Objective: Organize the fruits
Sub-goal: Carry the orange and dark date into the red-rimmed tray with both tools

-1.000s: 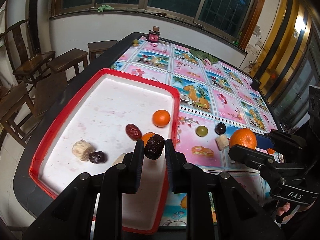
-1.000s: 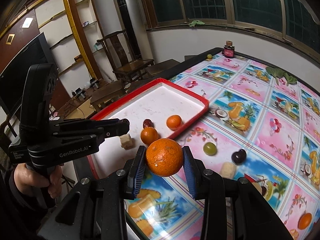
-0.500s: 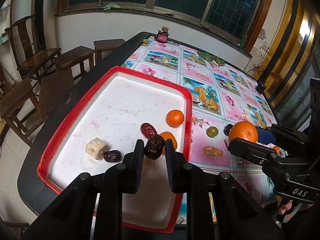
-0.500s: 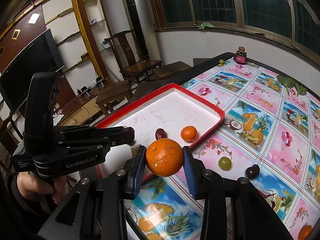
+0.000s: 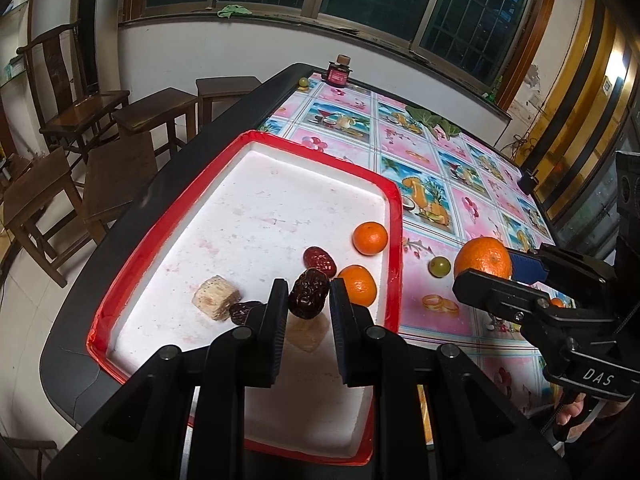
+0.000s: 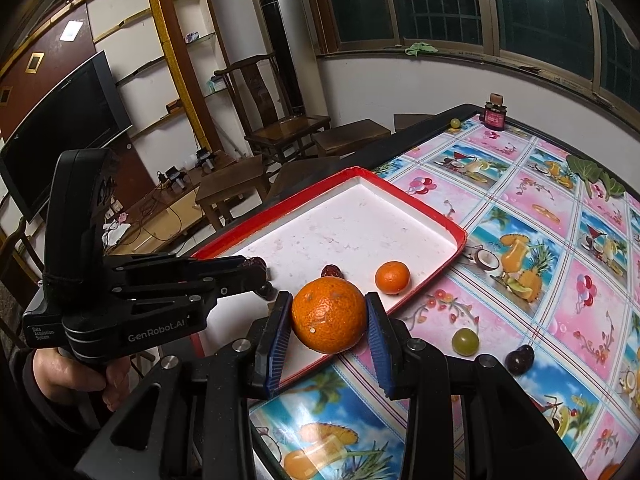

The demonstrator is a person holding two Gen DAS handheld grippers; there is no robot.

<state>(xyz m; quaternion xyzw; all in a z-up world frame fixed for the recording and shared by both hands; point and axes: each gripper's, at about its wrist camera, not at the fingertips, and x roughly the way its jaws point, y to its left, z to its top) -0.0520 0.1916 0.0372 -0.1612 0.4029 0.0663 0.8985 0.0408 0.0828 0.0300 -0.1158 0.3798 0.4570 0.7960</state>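
The left claw (image 5: pixel 308 300) is clamped on a dark wrinkled date (image 5: pixel 309 294), held in the air above the near part of the red-rimmed tray (image 5: pixel 394 200), presumably so it can be let go among the things already gathered there. The right claw (image 6: pixel 329 322) grips a large orange (image 6: pixel 329 315) from both sides, its blue pads pressed against the peel, and carries it above the tray's rim on the side facing the patterned surface (image 6: pixel 560 280); the wide, even hold suits a round fruit that would otherwise roll out.

Inside the tray, two smaller oranges (image 5: pixel 370 238) lie close to that same rim, a reddish date (image 5: pixel 319 259) sits beside them, and a pale crumbly block (image 5: pixel 216 298) touches another dark date (image 5: pixel 242 312) nearer the tray's near edge. The far half of the tray is bare, so there is room to drop both pieces.

Still out on the surface, just beside the tray's rim, are a green grape (image 6: pixel 465 341) and a dark plum-like fruit (image 6: pixel 519 359), which I judge remain to be collected.
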